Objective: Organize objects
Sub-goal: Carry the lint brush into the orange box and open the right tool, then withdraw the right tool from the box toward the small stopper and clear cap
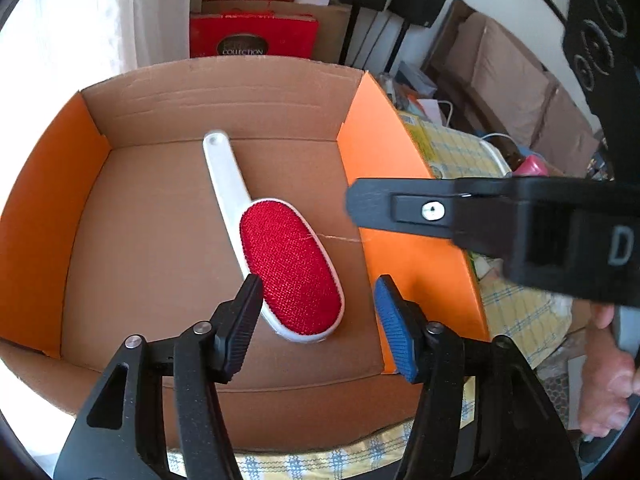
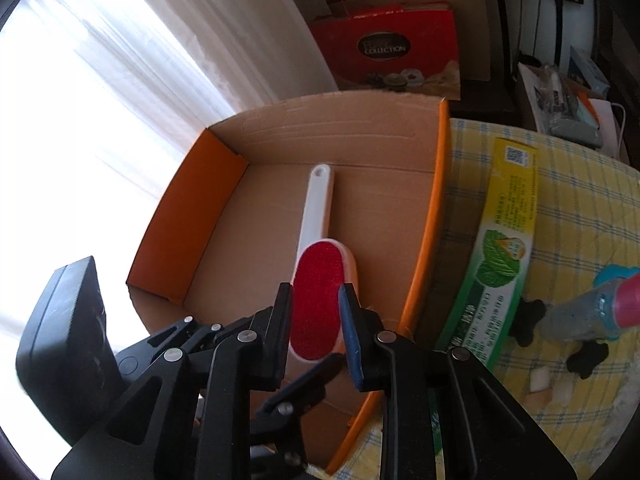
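Note:
A lint brush (image 1: 280,260) with a red pad and a white handle lies flat on the floor of an open cardboard box (image 1: 224,92) with orange side walls. My left gripper (image 1: 316,312) is open and empty above the brush's near end. My right gripper (image 2: 314,320) is open and empty, higher up over the same end of the brush (image 2: 316,304); one of its fingers (image 1: 400,208) crosses the right of the left wrist view above the box's orange wall. The left gripper's fingers (image 2: 296,396) show below it in the right wrist view.
Right of the box (image 2: 432,216), on a yellow checked cloth (image 2: 576,224), lie a long green and yellow carton (image 2: 500,264), a bottle with a pink cap (image 2: 592,312), black knobs (image 2: 588,360) and small white blocks (image 2: 538,380). Red gift boxes (image 2: 384,48) stand behind; a curtained window is at left.

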Available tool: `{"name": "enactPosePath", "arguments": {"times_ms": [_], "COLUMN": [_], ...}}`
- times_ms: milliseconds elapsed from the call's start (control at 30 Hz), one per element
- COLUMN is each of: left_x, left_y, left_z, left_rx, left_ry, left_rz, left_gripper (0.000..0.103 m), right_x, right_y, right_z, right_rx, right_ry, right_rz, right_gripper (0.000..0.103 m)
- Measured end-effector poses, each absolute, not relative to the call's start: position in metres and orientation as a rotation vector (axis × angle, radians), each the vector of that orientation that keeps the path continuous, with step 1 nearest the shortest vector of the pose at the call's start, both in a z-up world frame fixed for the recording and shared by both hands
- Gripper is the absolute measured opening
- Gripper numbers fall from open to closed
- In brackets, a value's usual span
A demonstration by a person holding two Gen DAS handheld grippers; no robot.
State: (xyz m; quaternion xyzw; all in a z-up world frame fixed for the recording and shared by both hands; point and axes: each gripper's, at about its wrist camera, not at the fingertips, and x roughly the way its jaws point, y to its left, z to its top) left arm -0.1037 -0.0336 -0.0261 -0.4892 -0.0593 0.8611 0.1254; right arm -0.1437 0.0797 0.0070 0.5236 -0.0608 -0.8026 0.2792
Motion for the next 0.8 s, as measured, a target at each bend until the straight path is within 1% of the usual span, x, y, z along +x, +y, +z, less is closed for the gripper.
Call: {"name": "enactPosePath", "arguments": {"times_ms": [133, 200, 233, 267, 300, 400, 467, 733, 767, 800], "left_x": [-0.100, -0.096, -0.095, -0.093, -0.093, -0.092, -0.089, -0.081, -0.080, -0.079], "left_y": [-0.034, -0.037, -0.037, -0.039, -0.039, -0.037, -0.039, -0.036, -0.035, -0.034], "left_z": [-0.017, -0.012, -0.009, -0.007, -0.005, 0.000, 0.003, 0.011, 0.013, 0.015], "left_rx": [-1.394, -1.379, -1.371, -1.364, -1.359, -1.354, -1.352, -1.333, -1.330, -1.324], "left_ry": [-0.159, -0.161, -0.163, -0.163, -0.159, -0.134, -0.131, -0.136, -0.132, -0.126], "left_rz": [2.548, 2.575, 2.584, 2.592, 2.602, 2.624, 2.630, 2.632, 2.637, 2.644], "left_gripper": [0.069, 0.078, 0.080, 0.081, 0.081, 0.082, 0.082, 0.082, 0.083, 0.088], "right_x": [-0.136, -0.132, -0.129, -0.127, -0.124, -0.115, -0.109, -0.097, -0.096, -0.093], "right_y": [0.088, 0.091, 0.095, 0.097, 0.099, 0.107, 0.114, 0.140, 0.142, 0.146], "right_z": [0.021, 0.027, 0.030, 0.033, 0.036, 0.044, 0.049, 0.059, 0.060, 0.060], "right_rx": [1.366, 1.349, 1.339, 1.331, 1.322, 1.296, 1.280, 1.261, 1.259, 1.255], "right_ry": [-0.172, -0.172, -0.174, -0.175, -0.174, -0.165, -0.156, -0.131, -0.130, -0.129], "right_rz": [-2.176, -2.186, -2.193, -2.201, -2.211, -2.250, -2.282, -2.384, -2.389, -2.394], "right_gripper": [0.025, 0.031, 0.033, 0.037, 0.042, 0.051, 0.055, 0.060, 0.061, 0.063]}}
